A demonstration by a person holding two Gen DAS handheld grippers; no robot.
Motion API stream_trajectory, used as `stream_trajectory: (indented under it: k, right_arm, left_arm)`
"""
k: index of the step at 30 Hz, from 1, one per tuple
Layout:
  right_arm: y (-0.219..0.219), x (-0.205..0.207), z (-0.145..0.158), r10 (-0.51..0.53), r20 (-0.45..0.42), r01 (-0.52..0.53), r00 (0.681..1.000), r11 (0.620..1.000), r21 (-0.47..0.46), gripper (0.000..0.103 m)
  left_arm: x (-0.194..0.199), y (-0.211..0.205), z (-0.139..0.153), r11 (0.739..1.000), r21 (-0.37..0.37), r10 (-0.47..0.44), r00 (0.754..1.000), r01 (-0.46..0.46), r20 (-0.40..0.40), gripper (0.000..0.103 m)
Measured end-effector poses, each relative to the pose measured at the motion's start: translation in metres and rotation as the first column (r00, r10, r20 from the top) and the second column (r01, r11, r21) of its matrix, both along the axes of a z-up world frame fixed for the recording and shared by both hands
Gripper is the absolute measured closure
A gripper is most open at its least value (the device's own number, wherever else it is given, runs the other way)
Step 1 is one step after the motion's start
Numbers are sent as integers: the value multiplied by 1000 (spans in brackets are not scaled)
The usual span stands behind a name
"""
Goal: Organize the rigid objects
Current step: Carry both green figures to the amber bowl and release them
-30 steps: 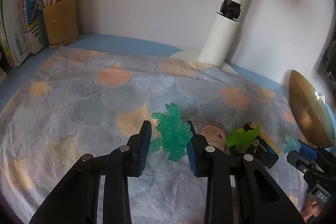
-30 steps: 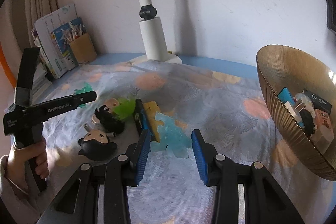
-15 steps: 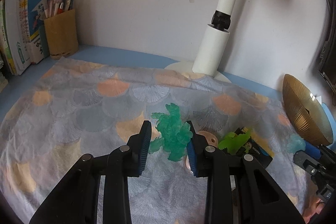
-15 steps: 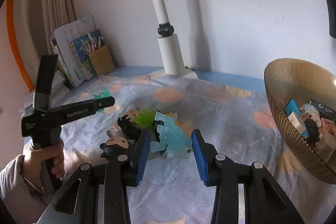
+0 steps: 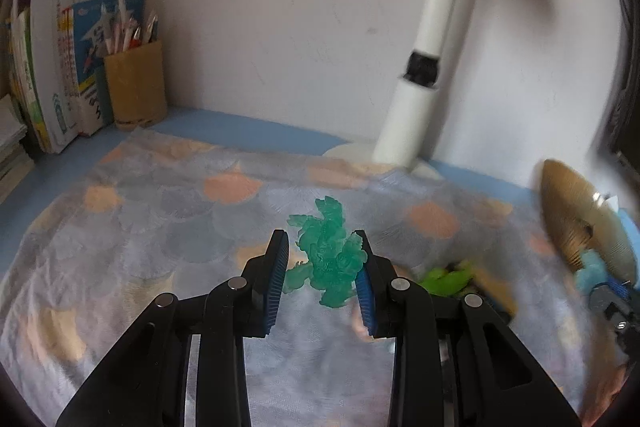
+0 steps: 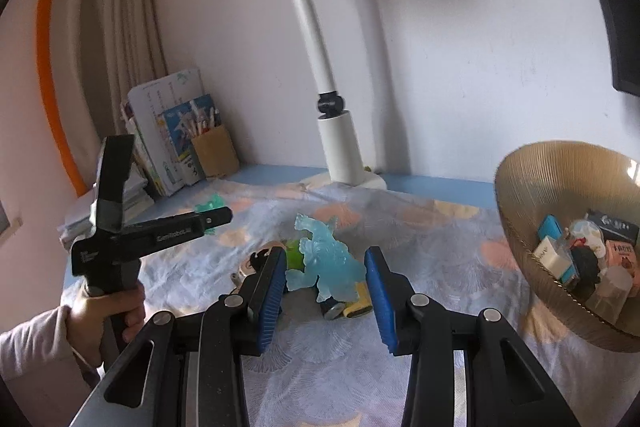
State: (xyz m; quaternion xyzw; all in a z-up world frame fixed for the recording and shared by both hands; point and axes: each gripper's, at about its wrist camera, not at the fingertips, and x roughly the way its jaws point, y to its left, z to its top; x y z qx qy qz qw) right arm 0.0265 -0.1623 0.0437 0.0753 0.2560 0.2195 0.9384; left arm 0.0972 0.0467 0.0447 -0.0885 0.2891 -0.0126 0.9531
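Right wrist view: right claw gripping blue figure, now lifted off counter, probably bound for bowl; left claw gripping green figure, likewise raised.

Soft, even daylight fills both views, dim rather than bright. The lamp (its head unlit) throws a broad grey shadow on the wall to its right. In the left view the bowl right of the lamp is smeared by motion blur. Fisheye bending darkens every corner.
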Motion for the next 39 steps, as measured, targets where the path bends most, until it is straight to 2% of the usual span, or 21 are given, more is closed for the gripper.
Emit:
stream_trajectory:
  k: [4,8,13,20,27,31,39]
  right_arm:
    - [-23,8,18,-7,2,7,1000,996,86,63]
    - [-49,17,36,-44,7,43,999,991,124,63]
    - [-91,26,49,-116,-18,117,993,980,163,63]
    - [-150,28,62,-223,-56,229,973,960,162,63]
    - [-205,22,61,-328,-112,343,938,924,167,63]
    - [-228,17,55,-368,-148,390,918,907,158,63]
    - [-253,13,44,-422,-215,456,881,878,145,64]
  left_arm:
    - [2,-31,37,998,31,-54,997,52,62,74]
    - [9,-68,65,991,59,-123,987,117,106,74]
    - [20,-117,81,978,37,-209,971,206,113,74]
    - [25,-190,84,938,12,-345,933,345,103,74]
    - [24,-262,76,882,35,-471,880,469,66,74]
    - [22,-288,69,857,59,-513,857,511,35,74]
    - [24,-305,58,841,78,-536,844,536,-19,74]
